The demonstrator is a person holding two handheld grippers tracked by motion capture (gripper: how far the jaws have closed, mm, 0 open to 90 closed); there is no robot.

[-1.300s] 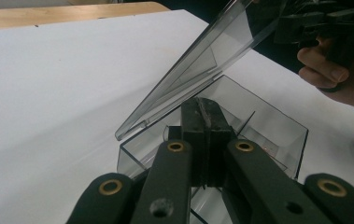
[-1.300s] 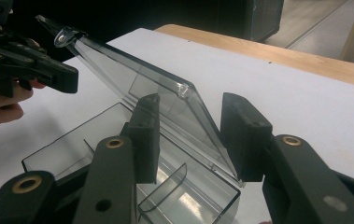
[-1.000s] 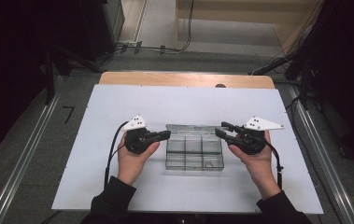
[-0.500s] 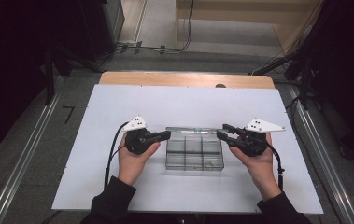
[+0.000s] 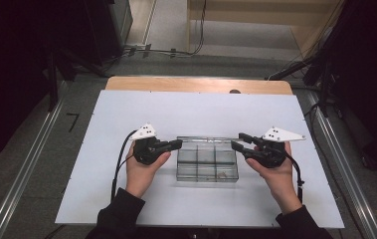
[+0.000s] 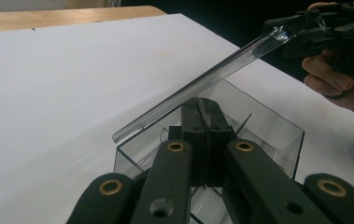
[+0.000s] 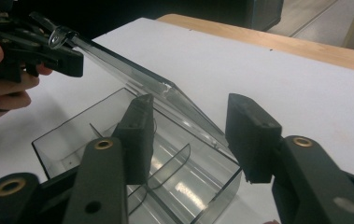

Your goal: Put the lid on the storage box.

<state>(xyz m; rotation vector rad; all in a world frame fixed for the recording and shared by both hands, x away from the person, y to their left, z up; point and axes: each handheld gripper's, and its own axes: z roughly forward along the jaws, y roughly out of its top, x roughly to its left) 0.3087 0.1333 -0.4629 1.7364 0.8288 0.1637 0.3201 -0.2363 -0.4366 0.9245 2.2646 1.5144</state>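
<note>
High view overhead; gripper views close — sharing box (image 5: 207,159).

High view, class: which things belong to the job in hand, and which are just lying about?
In the job:
- clear compartment box
- raised lid
- left claw, shut on the lid
- right claw, jaws just opening with the lid's other end between them

Lying about:
- white board
- wooden table edge
- floor cables
</note>
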